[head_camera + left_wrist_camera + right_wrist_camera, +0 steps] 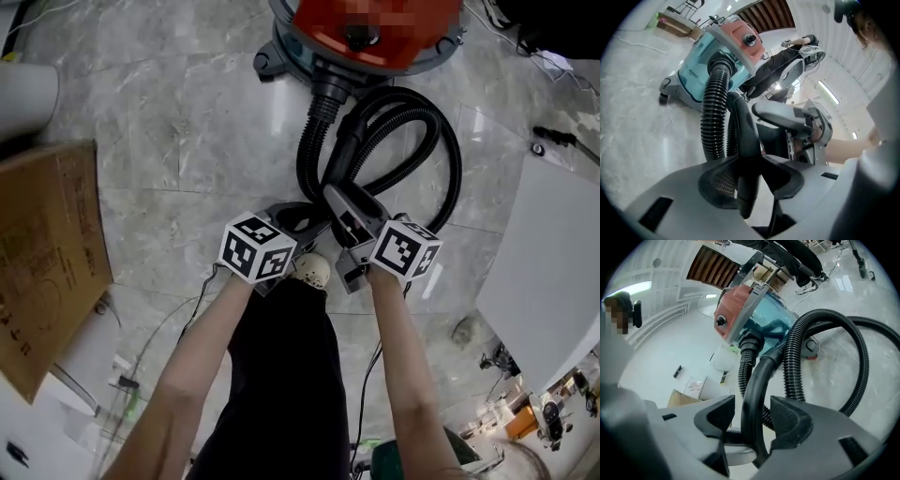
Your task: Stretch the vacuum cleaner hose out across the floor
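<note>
Black ribbed hose (pixel 456 164) lies in a tight loop on the marble floor (pixel 178 122), one end plugged into the orange-topped vacuum cleaner (pixel 314 28) just beyond it, so nothing is stretched out yet. Its smooth curved end piece (pixel 745 140) is lifted off the floor, and both grippers have hold of it. The left gripper (pixel 749 176) has its jaws closed partway, pads pressing on the lower stretch of that stiff tube. The right gripper (pixel 752 413) is clamped at a middling width higher up the same bend. Taking the rigid part rather than the soft ribbing looks sensible, since it gives firm purchase and lets a pull carry straight into the loop. The two holds sit close together, probably to steady the end before drawing it away from the machine. A cardboard box (pixel 47 244) lies well off to the left.
</note>
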`<state>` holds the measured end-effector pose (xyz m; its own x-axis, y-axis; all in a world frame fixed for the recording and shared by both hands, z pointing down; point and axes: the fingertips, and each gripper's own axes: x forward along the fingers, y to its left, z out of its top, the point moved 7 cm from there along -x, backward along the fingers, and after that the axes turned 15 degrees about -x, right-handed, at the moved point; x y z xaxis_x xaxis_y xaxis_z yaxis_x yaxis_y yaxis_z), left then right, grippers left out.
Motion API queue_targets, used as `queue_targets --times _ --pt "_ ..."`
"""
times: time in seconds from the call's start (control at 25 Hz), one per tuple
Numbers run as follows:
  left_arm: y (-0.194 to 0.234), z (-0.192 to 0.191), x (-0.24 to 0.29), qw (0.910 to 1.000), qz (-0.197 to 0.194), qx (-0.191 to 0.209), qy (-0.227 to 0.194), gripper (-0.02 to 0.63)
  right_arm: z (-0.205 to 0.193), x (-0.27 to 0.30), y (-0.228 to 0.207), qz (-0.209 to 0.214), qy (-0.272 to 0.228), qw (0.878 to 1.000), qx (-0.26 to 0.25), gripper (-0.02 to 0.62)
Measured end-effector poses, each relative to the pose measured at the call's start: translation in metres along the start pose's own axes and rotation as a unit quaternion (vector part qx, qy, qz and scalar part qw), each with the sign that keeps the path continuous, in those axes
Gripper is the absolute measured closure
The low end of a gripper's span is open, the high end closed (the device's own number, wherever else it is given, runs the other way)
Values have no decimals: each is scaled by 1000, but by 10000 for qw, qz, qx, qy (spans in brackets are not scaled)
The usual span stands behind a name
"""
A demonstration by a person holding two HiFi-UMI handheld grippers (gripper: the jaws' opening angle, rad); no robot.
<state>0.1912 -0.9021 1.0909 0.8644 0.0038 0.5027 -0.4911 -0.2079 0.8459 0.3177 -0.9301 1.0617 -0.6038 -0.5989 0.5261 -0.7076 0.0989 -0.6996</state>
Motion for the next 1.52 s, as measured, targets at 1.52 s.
queue_targets --times 1.52 --pt "-224 39 -125 9920 -778 981 -152 456 137 -130 143 833 -1225 9851 874 390"
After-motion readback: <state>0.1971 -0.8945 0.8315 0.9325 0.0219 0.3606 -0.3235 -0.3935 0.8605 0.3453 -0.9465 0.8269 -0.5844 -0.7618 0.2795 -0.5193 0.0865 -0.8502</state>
